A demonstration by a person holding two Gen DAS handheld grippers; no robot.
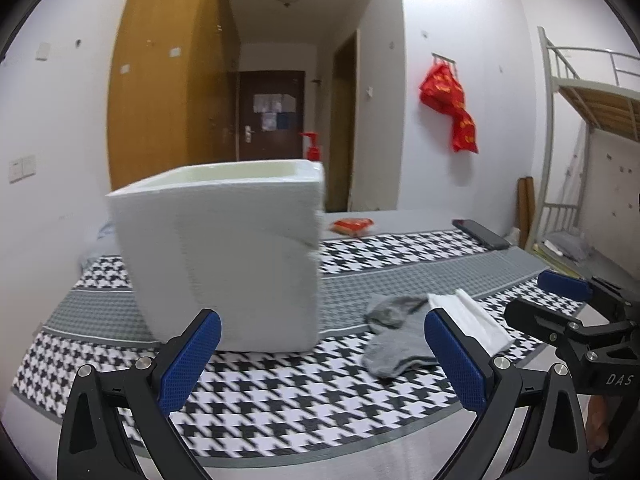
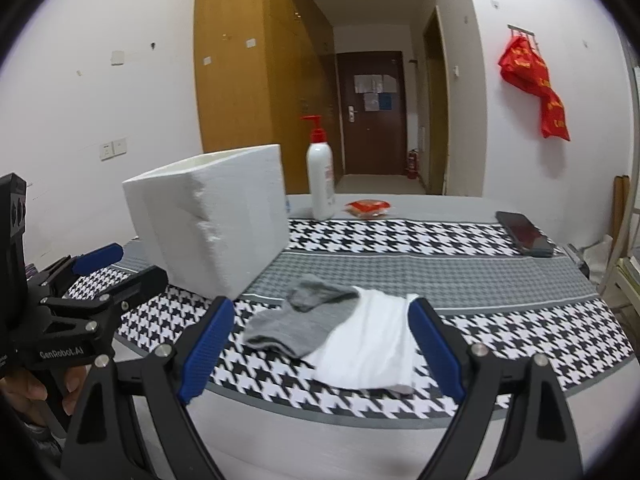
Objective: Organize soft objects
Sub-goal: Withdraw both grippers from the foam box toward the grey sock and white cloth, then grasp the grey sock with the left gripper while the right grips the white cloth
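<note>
A grey sock (image 2: 296, 320) lies on the houndstooth table cover (image 2: 480, 268), partly overlapping a white folded cloth (image 2: 368, 344) on its right. My right gripper (image 2: 322, 344) is open just short of them, with both pieces seen between its blue pads and no contact. Behind and to the left stands a white foam box (image 2: 212, 220), open at the top. In the left wrist view that box (image 1: 224, 256) is close ahead of my left gripper (image 1: 322, 356), which is open and holds nothing. The sock (image 1: 394, 332) and cloth (image 1: 468, 316) lie to its right, near the right gripper (image 1: 548, 300).
A white pump bottle (image 2: 320, 176) with a red top, a red packet (image 2: 368, 208) and a dark phone (image 2: 524, 234) sit along the far side of the table. A person's hand (image 2: 24, 392) holds the left gripper (image 2: 120, 270). A bunk bed frame (image 1: 580, 120) stands right.
</note>
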